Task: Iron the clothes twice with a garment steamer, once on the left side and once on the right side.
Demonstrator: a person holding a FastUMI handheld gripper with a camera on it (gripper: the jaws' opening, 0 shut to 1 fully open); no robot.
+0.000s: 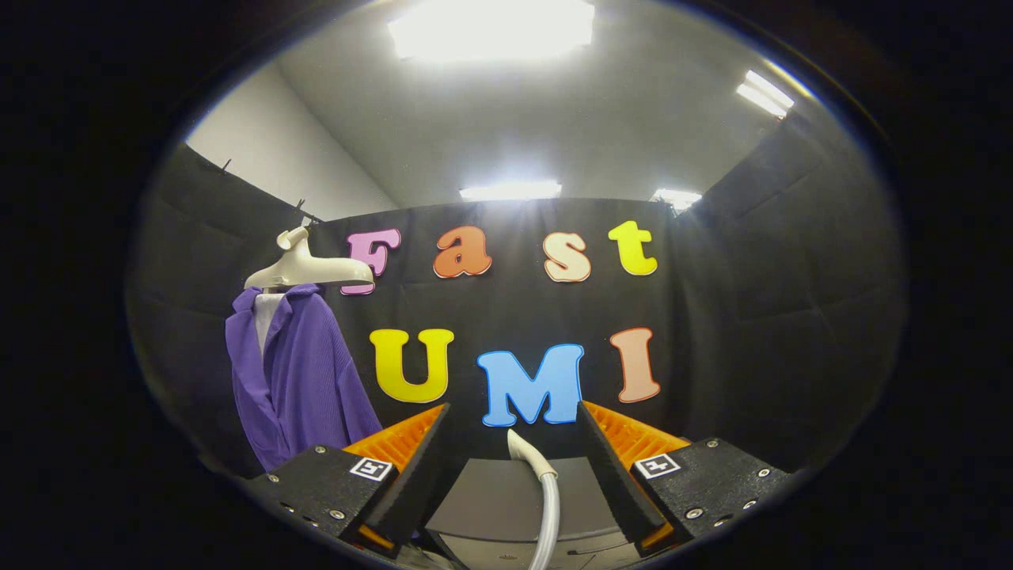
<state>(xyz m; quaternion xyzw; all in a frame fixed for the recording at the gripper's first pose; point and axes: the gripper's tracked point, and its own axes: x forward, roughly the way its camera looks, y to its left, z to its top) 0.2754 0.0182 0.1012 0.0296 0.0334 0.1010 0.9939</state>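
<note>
A purple shirt [297,372] hangs on a cream-coloured hanger [305,269] to the left, beyond and above my left finger, against the black cloth wall. My gripper [513,419] is open, fingers wide apart with nothing pressed between them. A grey ribbed steamer hose [544,495] with a pale end rises between the fingers from below, touching neither. The steamer head itself is hidden.
A grey table top [491,499] lies low between the fingers, ending at the black cloth back wall [712,317]. Cloth walls close in on both sides. Bright ceiling lights [491,28] are overhead.
</note>
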